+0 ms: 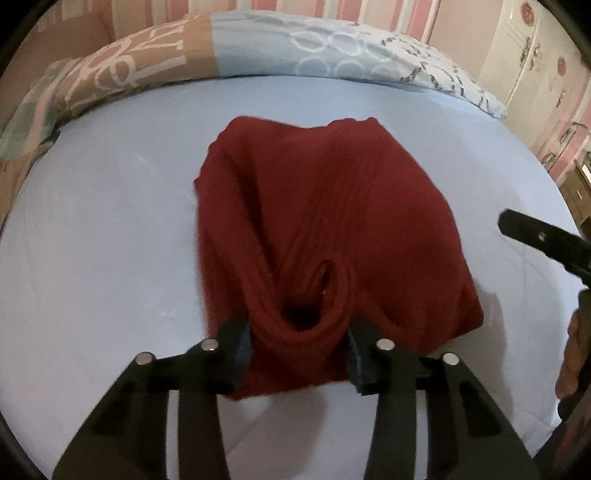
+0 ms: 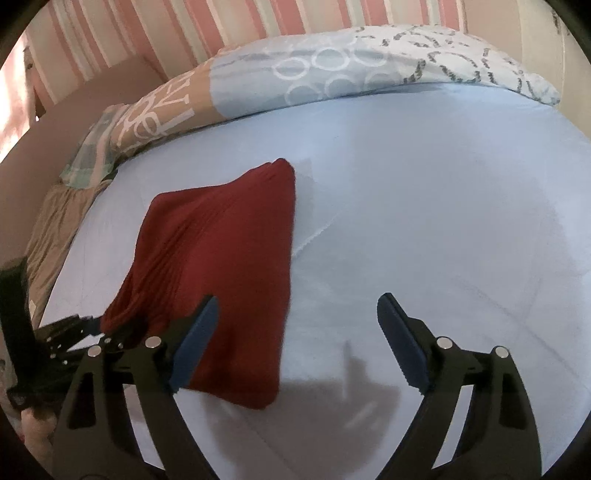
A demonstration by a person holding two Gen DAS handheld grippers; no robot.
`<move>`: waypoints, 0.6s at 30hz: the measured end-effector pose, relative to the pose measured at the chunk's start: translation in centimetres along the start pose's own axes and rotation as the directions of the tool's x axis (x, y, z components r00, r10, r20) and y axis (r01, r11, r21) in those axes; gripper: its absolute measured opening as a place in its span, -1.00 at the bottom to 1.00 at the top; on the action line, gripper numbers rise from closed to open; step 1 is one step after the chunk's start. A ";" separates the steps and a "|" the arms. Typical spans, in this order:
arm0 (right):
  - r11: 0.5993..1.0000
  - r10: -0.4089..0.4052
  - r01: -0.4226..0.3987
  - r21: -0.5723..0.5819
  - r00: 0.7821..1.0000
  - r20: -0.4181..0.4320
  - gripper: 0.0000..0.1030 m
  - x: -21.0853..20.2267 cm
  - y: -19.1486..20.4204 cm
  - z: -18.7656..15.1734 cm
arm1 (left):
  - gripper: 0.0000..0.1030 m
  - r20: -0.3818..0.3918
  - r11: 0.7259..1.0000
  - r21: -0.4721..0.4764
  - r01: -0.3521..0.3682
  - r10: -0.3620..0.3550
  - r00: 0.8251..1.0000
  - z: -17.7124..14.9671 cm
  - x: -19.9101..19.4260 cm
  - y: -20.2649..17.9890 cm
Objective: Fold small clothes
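A dark red ribbed garment lies folded on the light blue bed sheet. My left gripper is closed on a bunched fold at its near edge, with cloth bulging between the fingers. In the right wrist view the same garment lies to the left. My right gripper is open and empty, just above the sheet, its left finger over the garment's near right part. The left gripper shows at the far left, at the garment's edge. The right gripper's finger shows at the right edge of the left wrist view.
A patterned blue, tan and white duvet is heaped along the far side of the bed, also in the right wrist view. A pink striped wall stands behind. A white wardrobe and a wooden stand are at the right.
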State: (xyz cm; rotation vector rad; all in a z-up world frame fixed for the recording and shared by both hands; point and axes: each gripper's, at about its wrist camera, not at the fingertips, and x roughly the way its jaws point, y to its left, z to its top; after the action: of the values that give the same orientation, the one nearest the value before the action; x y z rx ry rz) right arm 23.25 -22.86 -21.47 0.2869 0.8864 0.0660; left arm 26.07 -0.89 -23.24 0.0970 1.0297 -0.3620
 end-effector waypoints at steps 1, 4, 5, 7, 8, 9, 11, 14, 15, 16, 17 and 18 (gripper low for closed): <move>1.000 0.005 -0.005 -0.004 1.000 -0.003 0.69 0.3 0.2 0.2 | -0.25 0.004 1.000 -0.010 0.001 -0.001 1.000 -0.4 -0.2 0.3; 0.999 0.014 -0.013 -0.034 1.000 0.004 0.69 0.7 1.0 0.5 | -0.36 0.023 0.998 -0.060 -0.002 0.004 1.000 -1.9 -1.0 1.7; 0.999 0.016 -0.015 -0.050 1.000 0.008 0.69 0.7 1.3 0.6 | -0.37 0.026 0.996 -0.088 0.003 -0.001 1.000 -2.6 -1.3 2.3; 0.997 0.018 -0.017 -0.080 1.000 0.007 0.69 1.1 2.0 0.5 | -0.39 0.013 0.992 -0.127 0.009 -0.007 1.000 -4.5 -1.2 3.2; 0.996 0.019 -0.019 -0.086 1.000 0.001 0.69 1.4 2.1 0.4 | -0.40 0.009 0.992 -0.127 0.004 -0.003 1.000 -5.0 -1.1 3.3; 0.996 0.022 -0.022 -0.086 1.000 -0.006 0.68 1.8 2.2 0.3 | -0.40 0.007 0.992 -0.124 0.000 0.001 1.000 -5.5 -1.0 3.2; 0.997 0.035 -0.037 -0.074 0.999 -0.025 0.68 2.5 2.1 0.1 | -0.40 0.021 0.993 -0.121 0.002 0.001 1.000 -5.6 -1.2 2.8; 0.995 0.063 -0.065 -0.077 0.998 -0.022 0.68 2.8 2.4 0.8 | -0.40 0.015 0.995 -0.103 -0.001 0.003 1.000 -5.3 -1.2 2.4; 0.994 0.079 -0.080 -0.080 0.997 -0.012 0.69 2.8 2.6 1.4 | -0.40 0.014 0.995 -0.101 -0.002 0.003 1.000 -5.2 -1.2 2.4; 0.992 0.092 -0.092 -0.082 0.996 -0.006 0.70 2.8 2.8 1.8 | -0.40 0.013 0.995 -0.096 -0.003 0.005 1.000 -5.4 -1.1 2.4; 0.991 0.101 -0.101 -0.083 0.995 -0.001 0.72 2.9 2.9 2.3 | -0.40 0.017 0.996 -0.093 -0.007 0.009 1.000 -5.5 -1.1 2.4; 0.991 0.106 -0.105 -0.086 0.994 0.000 0.73 3.1 3.1 2.8 | -0.40 0.022 0.996 -0.093 -0.009 0.011 1.000 -5.6 -1.1 2.4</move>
State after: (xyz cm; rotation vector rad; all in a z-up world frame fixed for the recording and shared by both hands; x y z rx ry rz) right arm 27.55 -19.94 -21.32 0.2536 0.8616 0.2008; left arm 21.77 3.06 -25.45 0.0145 1.0223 -0.3048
